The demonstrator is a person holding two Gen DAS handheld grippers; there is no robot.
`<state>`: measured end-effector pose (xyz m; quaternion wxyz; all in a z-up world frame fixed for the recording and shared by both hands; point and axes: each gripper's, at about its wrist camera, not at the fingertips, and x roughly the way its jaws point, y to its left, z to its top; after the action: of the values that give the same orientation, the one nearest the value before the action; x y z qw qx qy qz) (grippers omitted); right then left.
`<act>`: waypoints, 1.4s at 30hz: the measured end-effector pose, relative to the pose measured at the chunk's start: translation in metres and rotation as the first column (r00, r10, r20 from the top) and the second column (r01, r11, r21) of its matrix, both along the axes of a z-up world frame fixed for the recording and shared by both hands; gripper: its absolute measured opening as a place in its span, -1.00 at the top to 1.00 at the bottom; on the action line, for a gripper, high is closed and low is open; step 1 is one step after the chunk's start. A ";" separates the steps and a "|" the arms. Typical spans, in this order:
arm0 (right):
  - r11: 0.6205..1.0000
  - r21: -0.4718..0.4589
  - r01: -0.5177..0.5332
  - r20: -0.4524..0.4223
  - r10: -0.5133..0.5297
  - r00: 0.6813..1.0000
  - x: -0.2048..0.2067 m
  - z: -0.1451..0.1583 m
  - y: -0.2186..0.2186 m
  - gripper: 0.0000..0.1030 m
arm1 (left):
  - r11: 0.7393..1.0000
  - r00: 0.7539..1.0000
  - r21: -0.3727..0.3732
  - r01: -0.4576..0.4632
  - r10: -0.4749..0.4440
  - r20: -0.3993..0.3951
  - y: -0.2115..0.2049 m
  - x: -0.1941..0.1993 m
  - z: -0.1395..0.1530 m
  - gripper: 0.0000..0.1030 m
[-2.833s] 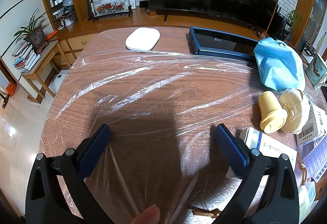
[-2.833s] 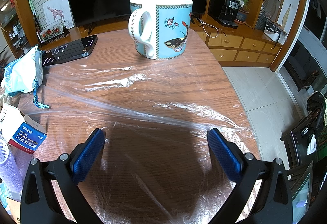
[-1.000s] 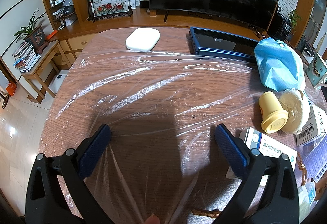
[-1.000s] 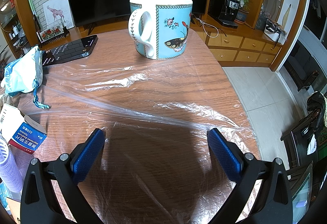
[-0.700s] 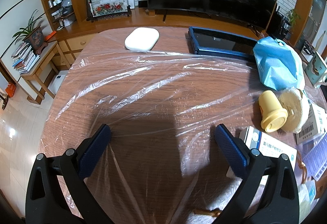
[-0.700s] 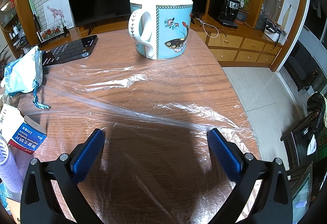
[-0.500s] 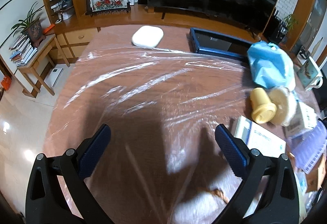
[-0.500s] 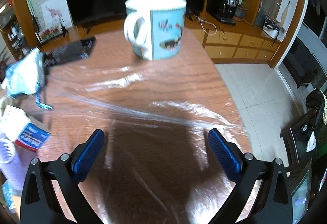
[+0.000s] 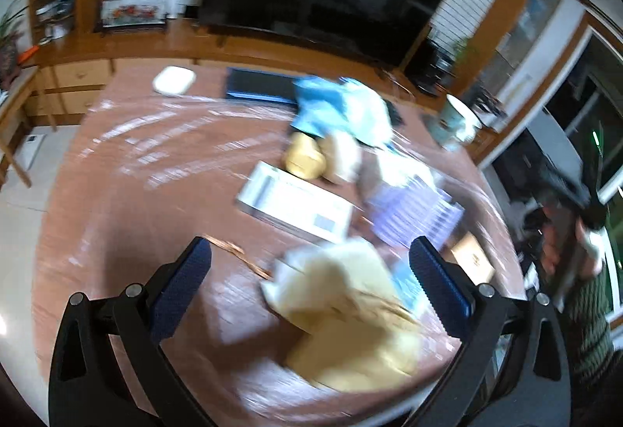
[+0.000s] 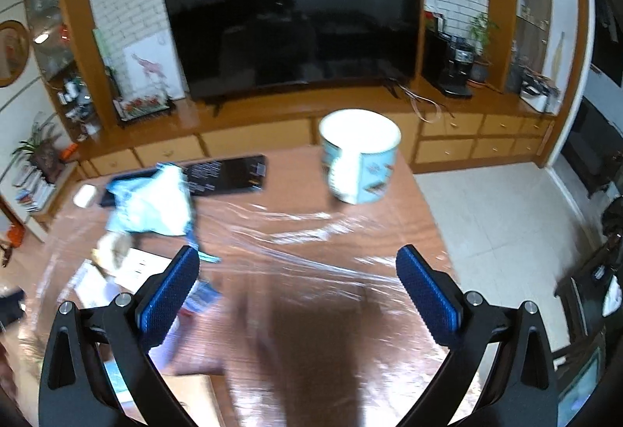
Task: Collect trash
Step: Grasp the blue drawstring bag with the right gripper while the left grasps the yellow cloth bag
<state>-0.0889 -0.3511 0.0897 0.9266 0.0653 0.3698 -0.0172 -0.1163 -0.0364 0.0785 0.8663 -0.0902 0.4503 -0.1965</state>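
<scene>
Both views are motion-blurred. My left gripper (image 9: 311, 271) is open and empty, raised above a crumpled cream paper bag (image 9: 350, 310) near the table's front. Beyond it lie a white box (image 9: 296, 207), a purple ribbed packet (image 9: 416, 209), a yellow cup (image 9: 303, 156) and a blue plastic bag (image 9: 335, 108). A clear plastic sheet (image 10: 311, 244) covers the round wooden table (image 9: 117, 174). My right gripper (image 10: 300, 290) is open and empty above the sheet. The blue bag also shows in the right wrist view (image 10: 152, 205).
A blue butterfly mug (image 10: 358, 158) stands at the table's far side. A black keyboard (image 10: 218, 174) and a white oval object (image 9: 173, 79) lie at the back. A TV (image 10: 292, 22) and cabinets stand behind. Tiled floor (image 10: 486, 209) lies right of the table.
Both grippers have lifted and pulled back from the table. The left view has swung right, bringing the pile of trash under it. Both stay open.
</scene>
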 end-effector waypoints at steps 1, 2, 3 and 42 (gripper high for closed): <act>1.000 0.001 -0.018 0.004 0.018 1.000 0.003 0.003 0.007 -0.93 | 1.000 1.000 0.001 0.028 -0.028 -0.006 -0.011 -0.004 -0.003 -0.97; 0.999 0.002 -0.032 0.006 0.032 0.999 0.006 0.005 0.014 -0.93 | 0.998 0.999 0.012 0.054 -0.054 -0.007 -0.019 -0.008 -0.005 -0.97; 0.999 0.002 -0.045 0.004 0.045 0.999 0.008 0.006 0.021 -0.93 | 0.997 0.997 0.039 0.073 -0.073 -0.002 -0.028 -0.014 -0.007 -0.97; 0.974 0.034 -0.226 -0.369 0.222 0.902 0.178 -0.069 0.161 -0.92 | 0.993 0.994 0.094 0.075 -0.067 -0.082 -0.005 0.014 -0.051 -0.97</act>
<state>0.0896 -0.1903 0.0210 0.8363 0.0136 0.5429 0.0756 -0.1022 -0.0414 0.0280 0.8437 -0.0395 0.4960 -0.2015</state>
